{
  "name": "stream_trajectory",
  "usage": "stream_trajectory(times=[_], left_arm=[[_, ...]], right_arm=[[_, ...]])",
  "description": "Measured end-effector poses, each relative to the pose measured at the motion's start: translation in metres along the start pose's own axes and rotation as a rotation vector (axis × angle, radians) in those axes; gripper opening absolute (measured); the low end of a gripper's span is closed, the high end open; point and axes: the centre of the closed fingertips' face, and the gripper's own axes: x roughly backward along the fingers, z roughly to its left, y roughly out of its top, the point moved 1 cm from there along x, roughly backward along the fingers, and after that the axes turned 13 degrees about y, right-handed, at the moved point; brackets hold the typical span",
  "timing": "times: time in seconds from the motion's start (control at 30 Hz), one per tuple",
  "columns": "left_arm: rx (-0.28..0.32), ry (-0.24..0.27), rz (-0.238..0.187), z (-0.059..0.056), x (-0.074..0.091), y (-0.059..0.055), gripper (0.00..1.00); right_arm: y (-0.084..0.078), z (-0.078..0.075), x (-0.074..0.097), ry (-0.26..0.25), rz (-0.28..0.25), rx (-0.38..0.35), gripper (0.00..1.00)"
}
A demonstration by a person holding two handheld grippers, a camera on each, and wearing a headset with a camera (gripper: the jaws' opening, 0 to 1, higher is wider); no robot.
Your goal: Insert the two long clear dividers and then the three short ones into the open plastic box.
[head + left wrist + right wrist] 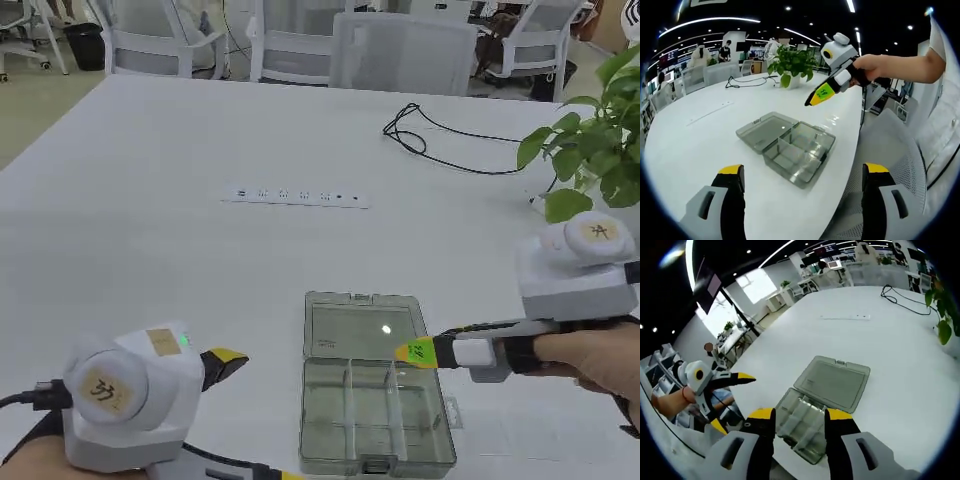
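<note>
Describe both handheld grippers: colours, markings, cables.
Both have white bodies with black jaws tipped yellow. The left gripper has a round cap with a tan handwritten sticker, a green light and a black cable. The right gripper carries a similar tan sticker on its cap, a green label on a yellow tip and a black grip.

White table (150, 250) is stretching across the scene. White power strip (295, 196) is lying mid-table. Black cable (420, 135) is looping at the far side, near a green potted plant (590, 150). White office chairs (400, 50) are standing beyond the far edge. A person (724, 50) is standing in the background.
</note>
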Motion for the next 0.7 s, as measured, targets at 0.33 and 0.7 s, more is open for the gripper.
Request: stream_trajectory(times=[0.33, 0.7], left_arm=[[-0.003, 0.008, 0.004, 0.0, 0.001, -0.001, 1.0], [-0.008, 0.01, 0.01, 0.0, 0.002, -0.002, 1.0]], right_arm=[[-0.012, -0.005, 0.027, 0.011, 0.112, 0.21, 0.52], [-0.035, -0.011, 0.039, 0.073, 0.279, 0.407, 0.58]])
